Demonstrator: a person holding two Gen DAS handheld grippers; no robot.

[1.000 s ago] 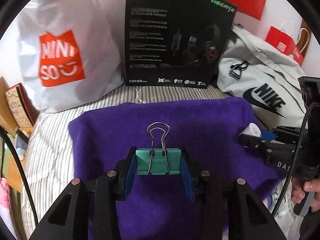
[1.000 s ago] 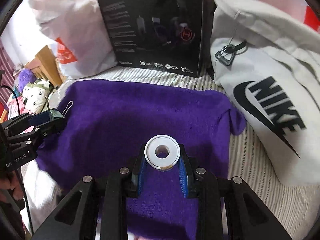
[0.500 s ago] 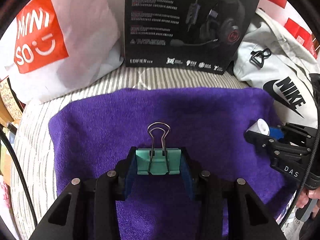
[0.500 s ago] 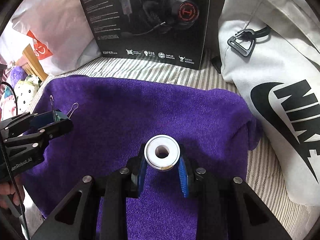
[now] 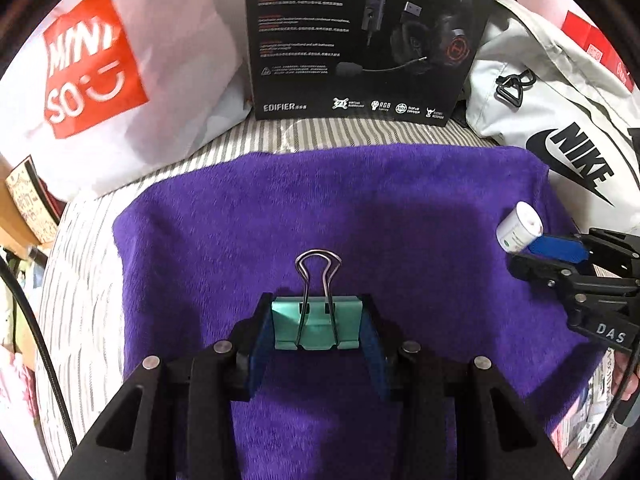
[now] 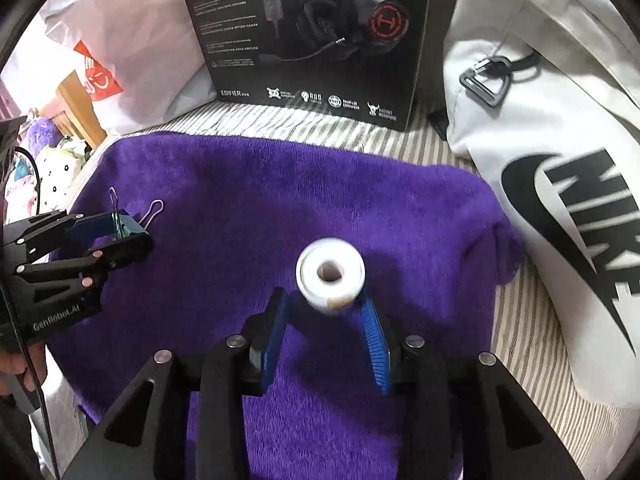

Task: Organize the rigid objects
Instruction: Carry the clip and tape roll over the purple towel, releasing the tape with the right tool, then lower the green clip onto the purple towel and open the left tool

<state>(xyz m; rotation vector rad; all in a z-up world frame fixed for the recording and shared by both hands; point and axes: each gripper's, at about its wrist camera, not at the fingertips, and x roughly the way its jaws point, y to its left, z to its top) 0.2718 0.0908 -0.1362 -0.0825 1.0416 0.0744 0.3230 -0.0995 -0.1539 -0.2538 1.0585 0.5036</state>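
The left gripper [image 5: 316, 330] is clamped on a teal binder clip [image 5: 315, 326] — wire handles pointing forward — above the purple towel [image 5: 400, 208]; the right gripper [image 6: 326, 312] has its jaws spread wider than the white tape roll [image 6: 330, 274], which sits blurred at their tips. Whether the blue pads [image 6: 374, 332] touch it, I cannot tell; a headset box [image 6: 308, 36] stands behind the towel.

a teal binder clip [image 5: 315, 327] with silver wire handles sits upright between blue pads; a white tape roll [image 6: 330, 272], slightly blurred, apparently tilts forward above purple towel [image 6: 280, 200].
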